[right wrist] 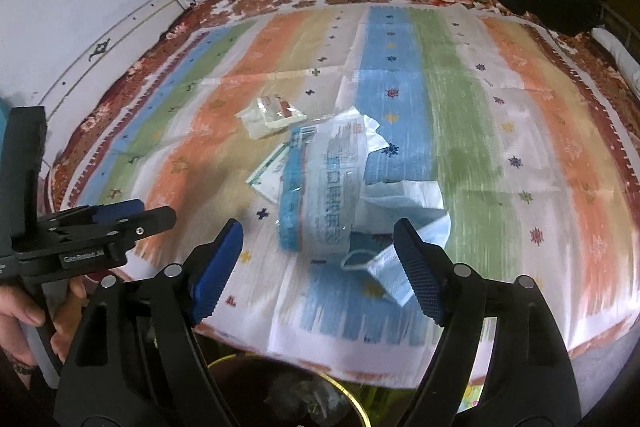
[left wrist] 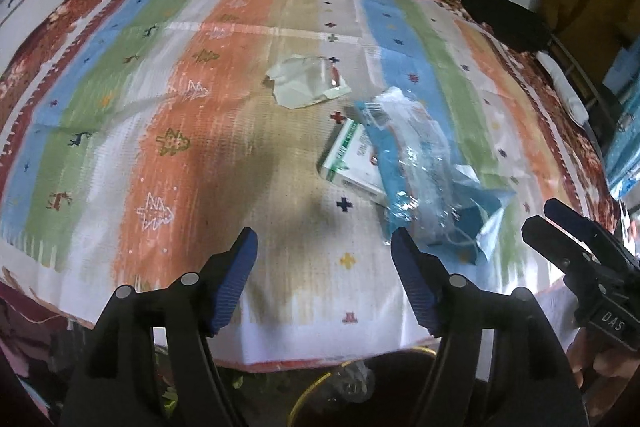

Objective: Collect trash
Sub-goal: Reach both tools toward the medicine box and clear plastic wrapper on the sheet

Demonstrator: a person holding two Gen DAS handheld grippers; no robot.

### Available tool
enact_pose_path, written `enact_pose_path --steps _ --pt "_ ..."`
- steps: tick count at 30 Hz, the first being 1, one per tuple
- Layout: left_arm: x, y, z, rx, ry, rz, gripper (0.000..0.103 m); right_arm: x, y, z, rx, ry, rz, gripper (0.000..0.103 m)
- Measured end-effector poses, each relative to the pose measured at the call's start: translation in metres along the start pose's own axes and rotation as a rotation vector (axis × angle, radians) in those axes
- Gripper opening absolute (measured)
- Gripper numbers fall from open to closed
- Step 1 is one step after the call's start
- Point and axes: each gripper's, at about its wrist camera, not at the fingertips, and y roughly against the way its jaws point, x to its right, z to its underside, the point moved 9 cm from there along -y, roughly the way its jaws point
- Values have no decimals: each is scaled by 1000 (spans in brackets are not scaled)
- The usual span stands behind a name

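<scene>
The wrapper (right wrist: pixel 320 195), with a box (right wrist: pixel 266 173) beneath it and a mask (right wrist: pixel 394 267) beside, lies on the mat (right wrist: pixel 500 163) near the bed's front edge, its long axis running away from that edge. The right claw (right wrist: pixel 320 259), jaws apart and empty, is nearer, the wrapper just ahead; the left claw (left wrist: pixel 324 267), also apart and empty, has it ahead to its right.

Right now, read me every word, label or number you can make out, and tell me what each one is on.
"DAS": on the right gripper body, left wrist view.
"GenRobot.AI", roughly: on the left gripper body, blurred.
Grey print and barcode on the clear blue plastic wrapper: too blurred to read.
Green and white box: print unreadable.
</scene>
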Motion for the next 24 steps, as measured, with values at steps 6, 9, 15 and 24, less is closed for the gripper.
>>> enact_pose_path --steps 6,9,15,24 --pt "-1 -21 -14 -13 16 8 72 12 -33 -5 -59 -24 1 77" --pt "-1 -32 -19 -14 9 -1 73 12 -47 -10 -75 -19 -2 77" --pt "-8 -49 -26 -29 37 -4 74 14 -69 -18 -110 -37 -25 77" --pt "-26 -67 -30 -68 127 14 74 28 -105 -25 -178 -133 -61 67"
